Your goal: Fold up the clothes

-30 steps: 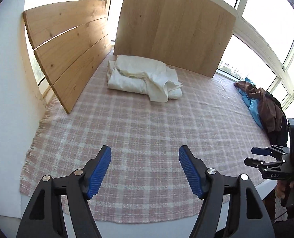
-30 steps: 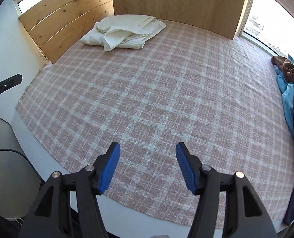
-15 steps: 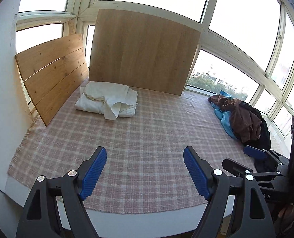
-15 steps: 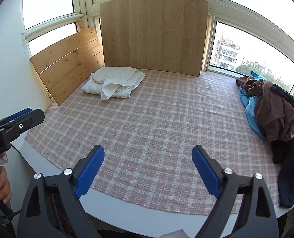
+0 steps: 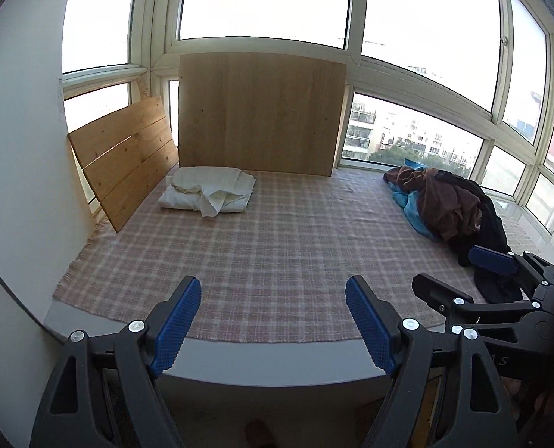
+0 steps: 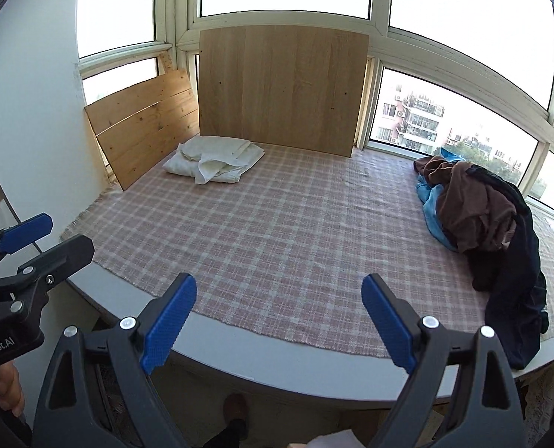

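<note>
A folded cream garment [image 5: 209, 194] [image 6: 213, 162] lies at the far left of the plaid pink cloth [image 5: 277, 239] [image 6: 284, 231] that covers the table. A heap of brown, blue and black clothes [image 5: 445, 205] [image 6: 478, 216] is bunched at the right edge, its black part hanging over the front. My left gripper [image 5: 273, 298] is open and empty, held back off the table's near edge. My right gripper [image 6: 279, 302] is open and empty too, also short of the near edge. Each gripper shows at the side of the other's view.
A large wooden board [image 5: 258, 123] leans against the windows at the back, and a slatted wooden panel [image 5: 124, 156] leans at the left. A white wall [image 5: 19, 149] bounds the left side. A shoe [image 6: 236, 407] shows on the floor below the table's edge.
Both grippers have pulled back and up from over the cloth to beyond the table's near edge, and their jaws have spread wider. The clothes lie as before.
</note>
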Tool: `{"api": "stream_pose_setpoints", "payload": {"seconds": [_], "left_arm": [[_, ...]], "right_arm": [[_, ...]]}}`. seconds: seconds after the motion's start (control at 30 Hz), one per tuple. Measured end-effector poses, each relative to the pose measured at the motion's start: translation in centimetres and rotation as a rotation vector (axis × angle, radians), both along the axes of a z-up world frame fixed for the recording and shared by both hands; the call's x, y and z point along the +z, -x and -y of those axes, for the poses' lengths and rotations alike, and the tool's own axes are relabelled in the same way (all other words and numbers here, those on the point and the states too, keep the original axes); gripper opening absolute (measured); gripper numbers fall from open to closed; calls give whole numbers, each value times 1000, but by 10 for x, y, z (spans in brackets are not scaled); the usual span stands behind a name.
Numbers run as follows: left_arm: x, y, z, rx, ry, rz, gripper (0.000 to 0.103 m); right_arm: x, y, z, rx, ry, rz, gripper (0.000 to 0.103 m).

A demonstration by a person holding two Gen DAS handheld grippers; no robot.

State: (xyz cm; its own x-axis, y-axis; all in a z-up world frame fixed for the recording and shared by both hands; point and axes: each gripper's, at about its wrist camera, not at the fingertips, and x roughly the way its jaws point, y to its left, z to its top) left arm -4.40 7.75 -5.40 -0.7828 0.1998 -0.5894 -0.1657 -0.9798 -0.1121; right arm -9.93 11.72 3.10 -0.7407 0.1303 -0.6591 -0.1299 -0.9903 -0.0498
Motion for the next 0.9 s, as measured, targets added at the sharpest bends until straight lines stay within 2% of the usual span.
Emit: {"api": "stream_pose_setpoints", "payload": {"seconds": [0.23, 0.73, 0.9], "left_arm": [[12, -36, -3, 10, 12, -24, 79], [28, -51, -8, 13, 20, -74, 79], [27, -51, -12, 16, 53, -86, 79]], "right_arm": [[16, -27, 5, 14, -20, -53, 91], [25, -41, 8, 11, -17, -77, 91], [23, -41, 6, 7, -13, -74, 91]]}}
